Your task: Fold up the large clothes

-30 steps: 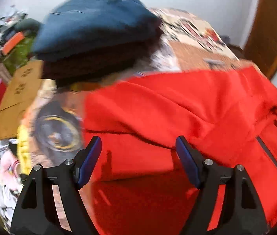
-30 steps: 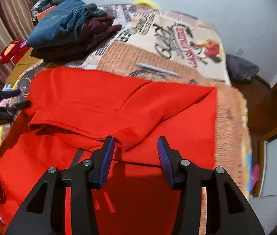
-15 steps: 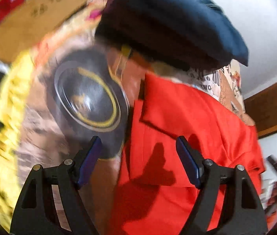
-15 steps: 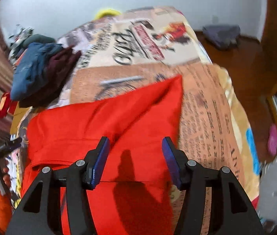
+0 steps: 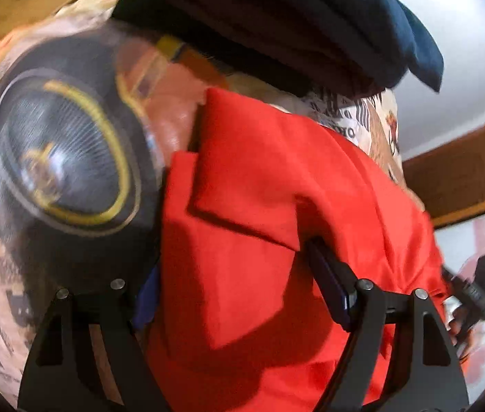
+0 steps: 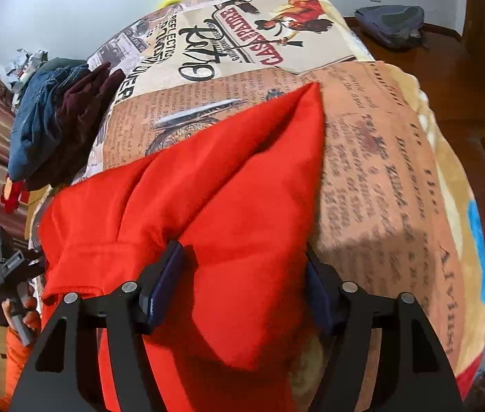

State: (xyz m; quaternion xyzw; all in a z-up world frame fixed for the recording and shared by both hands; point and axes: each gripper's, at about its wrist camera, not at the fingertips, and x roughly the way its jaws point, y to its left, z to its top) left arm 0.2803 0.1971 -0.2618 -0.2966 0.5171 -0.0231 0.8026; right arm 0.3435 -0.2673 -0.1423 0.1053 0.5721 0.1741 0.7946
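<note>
Bed: printed newspaper-style blanket (image 6: 372,158) covers it; white wall behind, wooden floor at right.
Garment: red garment (image 6: 228,185) lies on the near half of the blanket, partly folded, one pointed corner reaching toward the far side.
Pile: folded dark clothes (image 6: 53,120), blue over maroon, sit at the far left of the bed, well apart from the red cloth's corner.
Right gripper (image 6: 242,285): fingers (image 6: 163,285) are opening; a fold of red cloth lies between them, the pads not pressing it.
Left gripper (image 5: 239,288): fingers (image 5: 331,288) spread wide over the garment's left edge (image 5: 249,178), cloth between them, right finger tucked under a flap; no clamp visible.
Hand: a hand (image 6: 24,312) at near left holds the other gripper's handle.
</note>
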